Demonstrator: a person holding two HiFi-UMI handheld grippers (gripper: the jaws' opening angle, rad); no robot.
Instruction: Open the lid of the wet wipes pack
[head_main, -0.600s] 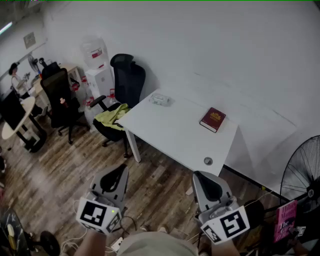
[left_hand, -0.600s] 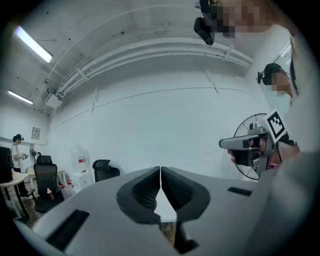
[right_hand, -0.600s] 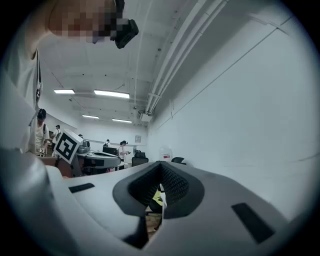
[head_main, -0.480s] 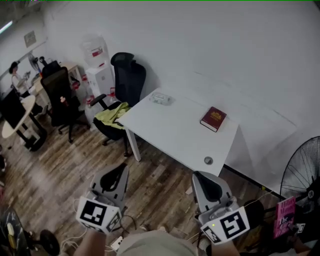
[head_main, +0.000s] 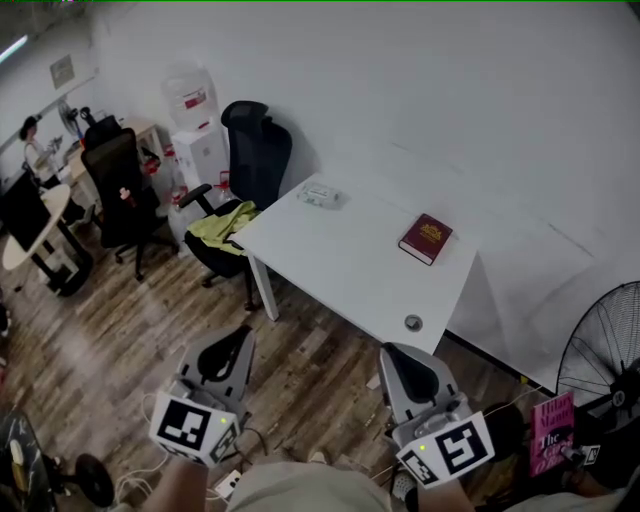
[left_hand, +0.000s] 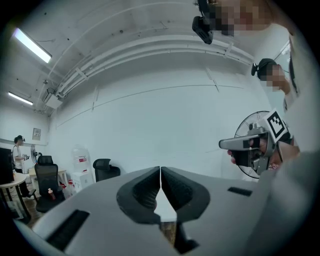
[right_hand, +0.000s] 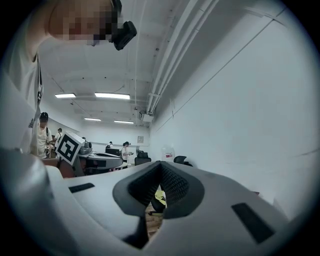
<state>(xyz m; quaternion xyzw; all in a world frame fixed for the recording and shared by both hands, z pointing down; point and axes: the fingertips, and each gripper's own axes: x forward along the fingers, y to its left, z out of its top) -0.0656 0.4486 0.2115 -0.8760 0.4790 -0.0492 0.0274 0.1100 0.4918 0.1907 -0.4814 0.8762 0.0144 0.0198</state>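
Note:
The wet wipes pack (head_main: 319, 196) lies flat at the far left corner of the white table (head_main: 340, 265), far from both grippers. My left gripper (head_main: 232, 345) is held low over the wooden floor, well short of the table, its jaws shut with nothing between them (left_hand: 160, 175). My right gripper (head_main: 405, 362) hangs near the table's front corner, also shut and empty (right_hand: 160, 172). Both point level toward the wall. The pack's lid is too small to make out.
A dark red book (head_main: 425, 238) lies on the table's right side, and a round cable port (head_main: 413, 322) sits near its front edge. A black office chair (head_main: 245, 170) with a yellow-green cloth stands left of the table. A floor fan (head_main: 600, 340) is at right.
The view has shifted slightly; both grippers sit a little lower and further left in the picture. Jaws stay shut.

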